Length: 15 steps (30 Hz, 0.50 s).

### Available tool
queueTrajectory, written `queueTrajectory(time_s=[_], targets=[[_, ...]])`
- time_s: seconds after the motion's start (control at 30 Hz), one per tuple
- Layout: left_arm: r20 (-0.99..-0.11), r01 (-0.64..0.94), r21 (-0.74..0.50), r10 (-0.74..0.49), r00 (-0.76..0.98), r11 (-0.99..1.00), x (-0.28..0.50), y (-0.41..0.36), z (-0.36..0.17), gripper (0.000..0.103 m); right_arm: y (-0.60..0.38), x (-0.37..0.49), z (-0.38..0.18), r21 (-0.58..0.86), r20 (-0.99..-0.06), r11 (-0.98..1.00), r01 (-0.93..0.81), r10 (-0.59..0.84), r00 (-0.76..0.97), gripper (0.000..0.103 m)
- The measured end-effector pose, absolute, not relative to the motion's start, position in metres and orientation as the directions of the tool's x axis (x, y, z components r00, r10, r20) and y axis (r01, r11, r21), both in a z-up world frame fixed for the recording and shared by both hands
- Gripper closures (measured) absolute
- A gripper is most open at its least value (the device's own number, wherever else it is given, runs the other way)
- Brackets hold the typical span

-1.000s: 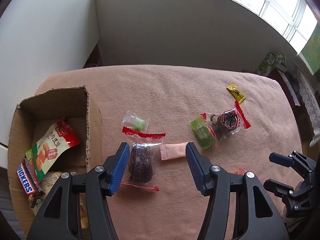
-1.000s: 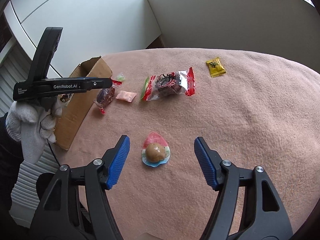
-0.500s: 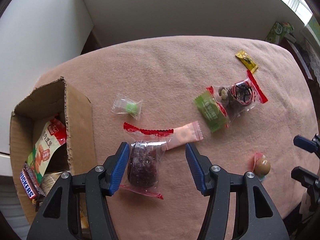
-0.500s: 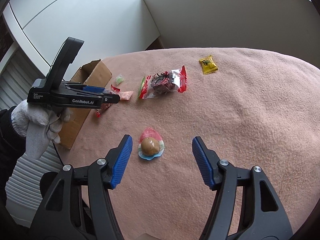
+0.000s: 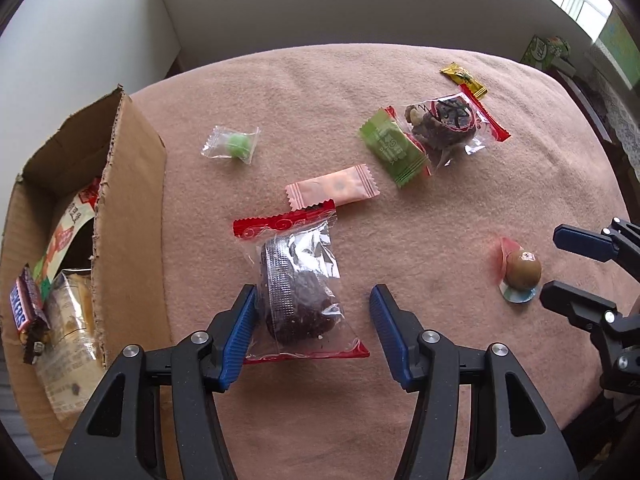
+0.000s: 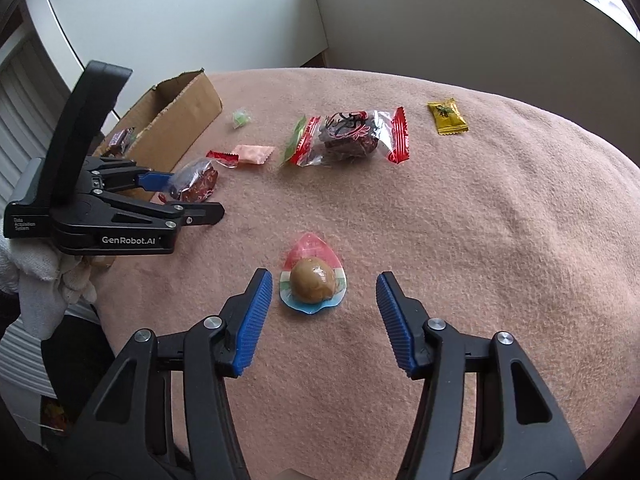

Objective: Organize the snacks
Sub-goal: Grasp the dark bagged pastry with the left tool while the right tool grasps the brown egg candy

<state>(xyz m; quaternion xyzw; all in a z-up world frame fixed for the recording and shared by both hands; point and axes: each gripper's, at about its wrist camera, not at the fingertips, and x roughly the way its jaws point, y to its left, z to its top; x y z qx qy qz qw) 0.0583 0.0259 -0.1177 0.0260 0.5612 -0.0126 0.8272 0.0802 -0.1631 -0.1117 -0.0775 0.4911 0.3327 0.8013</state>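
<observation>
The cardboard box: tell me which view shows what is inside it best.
The left wrist view. It looks down into the cardboard box, so the Snickers bar and other packets inside show. The right wrist view sees the box from farther off and lower, partly behind the left gripper, with only a glimpse of its contents.

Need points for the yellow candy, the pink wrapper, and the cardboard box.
yellow candy (image 6: 447, 117), right wrist view, middle of the packet.
pink wrapper (image 5: 332, 190), left wrist view, centre of its flat face.
cardboard box (image 5: 130, 216), left wrist view, bare outer wall facing the snacks.
</observation>
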Motion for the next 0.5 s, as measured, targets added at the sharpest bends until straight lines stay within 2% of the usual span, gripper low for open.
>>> queueTrajectory(time_s=[0.17, 0.3, 0.37, 0.4, 0.5], targets=[[-0.906, 0.052, 0.004, -0.018, 0.423, 0.999, 0.049, 0.022, -0.118, 0.061, -0.148, 0.076, -0.124, 0.138, -0.86, 0.764, -0.631, 0.408, 0.306, 0.049], [-0.875, 0.022, -0.04, -0.046, 0.482, 0.999, 0.044, 0.015, -0.12, 0.062, -0.142, 0.074, -0.126, 0.091, -0.861, 0.769, -0.632, 0.379, 0.338, 0.051], [-0.853, 0.018, -0.032, -0.036, 0.52, 0.999, 0.046, 0.013, -0.124, 0.062, -0.138, 0.073, -0.127, 0.065, -0.861, 0.774, -0.63, 0.363, 0.357, 0.059], [-0.843, 0.013, -0.035, -0.037, 0.537, 0.999, 0.046, 0.013, -0.124, 0.062, -0.137, 0.073, -0.128, 0.049, -0.861, 0.778, -0.627, 0.351, 0.368, 0.067], [-0.815, -0.008, -0.081, -0.062, 0.576, 0.997, 0.041, 0.019, -0.126, 0.062, -0.136, 0.074, -0.128, 0.051, -0.86, 0.781, -0.622, 0.351, 0.371, 0.069]])
